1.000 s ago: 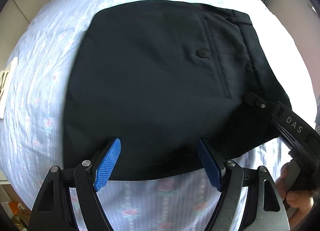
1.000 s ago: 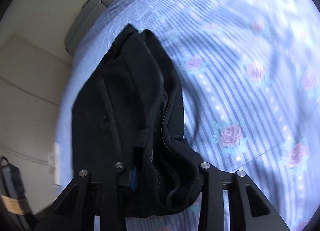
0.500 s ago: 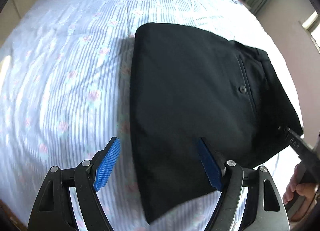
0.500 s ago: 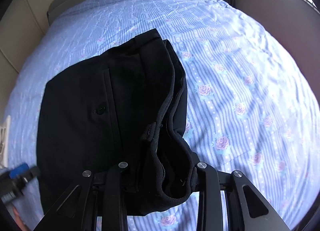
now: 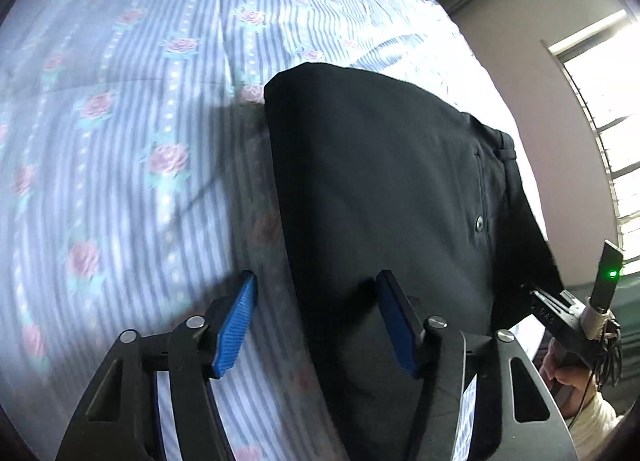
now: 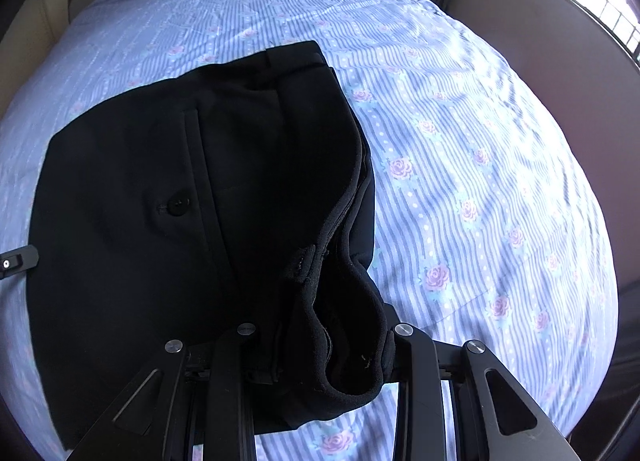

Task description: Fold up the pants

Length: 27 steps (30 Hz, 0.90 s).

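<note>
Pants (image 5: 384, 201), black and already folded into a compact slab, lie on the striped, rose-printed bedsheet (image 5: 120, 121) in our left wrist view. The left gripper (image 5: 316, 321) hovers low over their near-left edge with its 2 blue pads (image 5: 236, 325) spread apart and nothing between them; the right-hand pad sits over the cloth, the left-hand one over the sheet. At the far right edge we see the right gripper (image 5: 556, 313) meeting the waistband end.

In our right wrist view the same pants (image 6: 160, 201) fill the left half of the bed, pocket button (image 6: 176, 207) facing up. The right gripper (image 6: 320, 345) is clamped on the bunched waistband, whose thick layers bulge between the jaws.

We judge the fabric soft, light and limp: it will sag and slide layer over layer wherever unsupported. The stitched waistband is the firmest hold; a second pinch through all layers at the near-left folded edge would keep the stack together.
</note>
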### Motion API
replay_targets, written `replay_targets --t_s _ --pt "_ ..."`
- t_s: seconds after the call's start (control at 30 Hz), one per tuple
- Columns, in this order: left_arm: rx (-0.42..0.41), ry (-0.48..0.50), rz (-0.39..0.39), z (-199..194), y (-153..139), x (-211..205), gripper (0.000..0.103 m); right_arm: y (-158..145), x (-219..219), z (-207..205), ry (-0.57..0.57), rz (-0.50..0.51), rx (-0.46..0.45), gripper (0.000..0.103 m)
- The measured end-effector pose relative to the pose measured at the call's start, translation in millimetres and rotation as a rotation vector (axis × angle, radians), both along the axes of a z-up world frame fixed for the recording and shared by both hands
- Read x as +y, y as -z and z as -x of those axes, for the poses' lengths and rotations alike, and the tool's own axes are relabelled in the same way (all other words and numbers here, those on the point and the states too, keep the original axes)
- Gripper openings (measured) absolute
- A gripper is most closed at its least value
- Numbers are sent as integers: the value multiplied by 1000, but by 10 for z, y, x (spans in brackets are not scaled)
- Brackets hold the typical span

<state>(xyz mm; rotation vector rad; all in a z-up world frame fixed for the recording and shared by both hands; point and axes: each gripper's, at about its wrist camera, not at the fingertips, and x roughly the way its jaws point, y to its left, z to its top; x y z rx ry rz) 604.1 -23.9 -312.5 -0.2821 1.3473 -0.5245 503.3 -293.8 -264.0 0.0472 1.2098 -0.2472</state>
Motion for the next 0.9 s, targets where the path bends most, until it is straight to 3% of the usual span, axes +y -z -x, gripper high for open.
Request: replay_targets --t_s 0.17,0.37,0.5,0.57,0.7,0.77,0.9 --pt "19 30 122 -244 118 -66 47 57 -22 -72 29 1 16 32" --pt "72 12 256 -518 276 -190 46 126 -49 -131 38 -11 15 32" --pt "84 -17 282 -622 316 -317 46 169 -129 -171 68 -52 -2 34" --pt "94 -26 262 -657 315 -387 46 190 -178 -192 85 -80 -10 37" --pt "56 11 105 -665 188 -626 42 215 -240 -227 103 -123 -11 37" --pt "15 33 22 -613 77 -730 36 181 -244 -210 94 -129 -12 36" --pt "-53 58 -62 -516 -154 -894 22 10 -217 -160 62 -135 -38 29"
